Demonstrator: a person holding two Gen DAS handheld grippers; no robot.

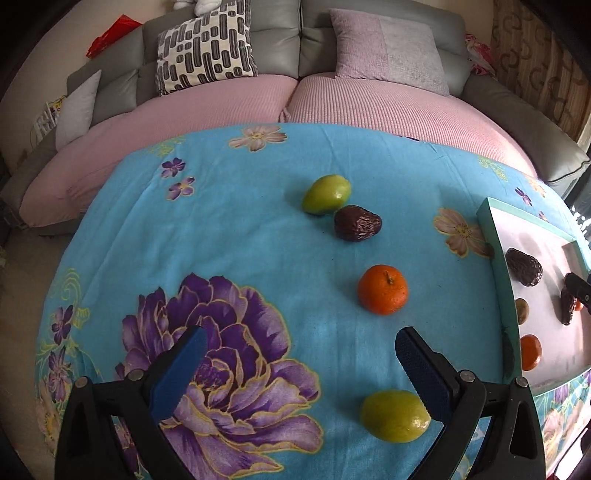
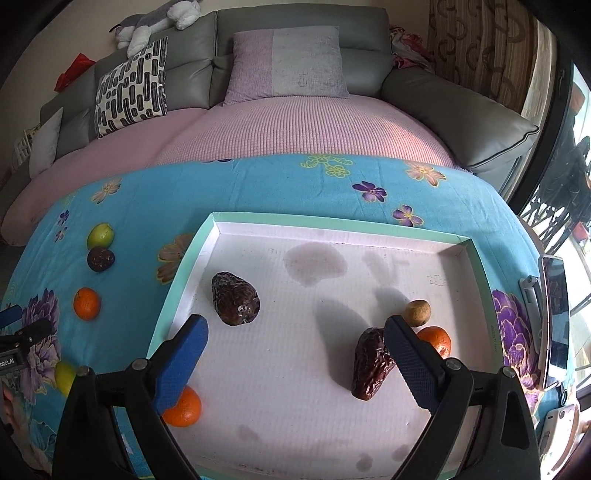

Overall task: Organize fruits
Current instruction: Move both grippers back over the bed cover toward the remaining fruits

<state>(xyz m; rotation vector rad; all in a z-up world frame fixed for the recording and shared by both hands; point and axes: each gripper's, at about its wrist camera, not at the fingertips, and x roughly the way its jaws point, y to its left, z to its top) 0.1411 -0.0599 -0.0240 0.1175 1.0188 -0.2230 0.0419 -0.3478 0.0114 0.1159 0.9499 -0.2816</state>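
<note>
Left gripper [image 1: 301, 354] wide open, empty; green fruit [image 1: 395, 415] by right finger.

Grey sofa [image 2: 295, 33] with pink cover [image 2: 295, 125], 3 cushions, daylit window at right.

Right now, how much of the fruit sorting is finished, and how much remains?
About half. Done: the tray holds five pieces: two dates, two oranges and one small brown fruit. In hand: nothing; the left gripper and the right gripper are both open and empty. Left: four pieces on the blue cloth: two green fruits, a date and an orange.
</note>
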